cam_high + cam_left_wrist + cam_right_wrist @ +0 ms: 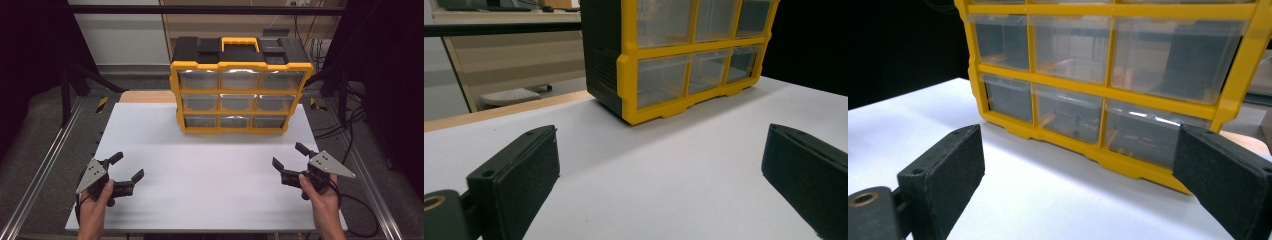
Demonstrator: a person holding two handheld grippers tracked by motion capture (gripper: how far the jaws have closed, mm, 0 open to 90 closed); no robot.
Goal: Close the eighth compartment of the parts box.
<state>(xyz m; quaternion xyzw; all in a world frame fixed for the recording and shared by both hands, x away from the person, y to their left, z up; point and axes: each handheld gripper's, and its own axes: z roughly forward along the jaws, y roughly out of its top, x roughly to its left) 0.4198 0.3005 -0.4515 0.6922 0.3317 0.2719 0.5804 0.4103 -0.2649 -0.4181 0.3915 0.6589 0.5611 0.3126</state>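
Near front-left corner of the table [200, 165]: left gripper [126, 167] sitting with jaws spread wide, gripping nothing, bare white surface showing between the two black pads in the left gripper view. Resting low over the tabletop, held in the left hand [95, 202], grey three-cornered plate on top, jaws pointing toward the table's middle and back.

Near front-right corner: right gripper [289, 156] mirroring that, jaws also spread wide and holding nothing, held in the right hand [320, 192], cable trailing off the right edge. Pointing inward and toward the back as well.

Both grippers staying well apart from each other, wide stretch of bare white surface lying between them.

Farther out, at the middle of the back edge: yellow-and-black drawer organizer [240, 85] standing upright, clear front facing the person. Showing three rows of three clear drawers [239, 102], all sitting flush in the frame. Yellow carry handle lying flat on the black top. Well apart from both grippers.

Left gripper view: looking at the organizer's [674, 60] black side wall and front at an angle, lower drawer rows in frame. Right gripper view: facing the organizer's [1108, 80] front closer up, lower two rows visible, some small items showing dimly through the bottom drawers, too blurred to identify.

Beyond the table: metal rails running along both sides, cables lying at the right.
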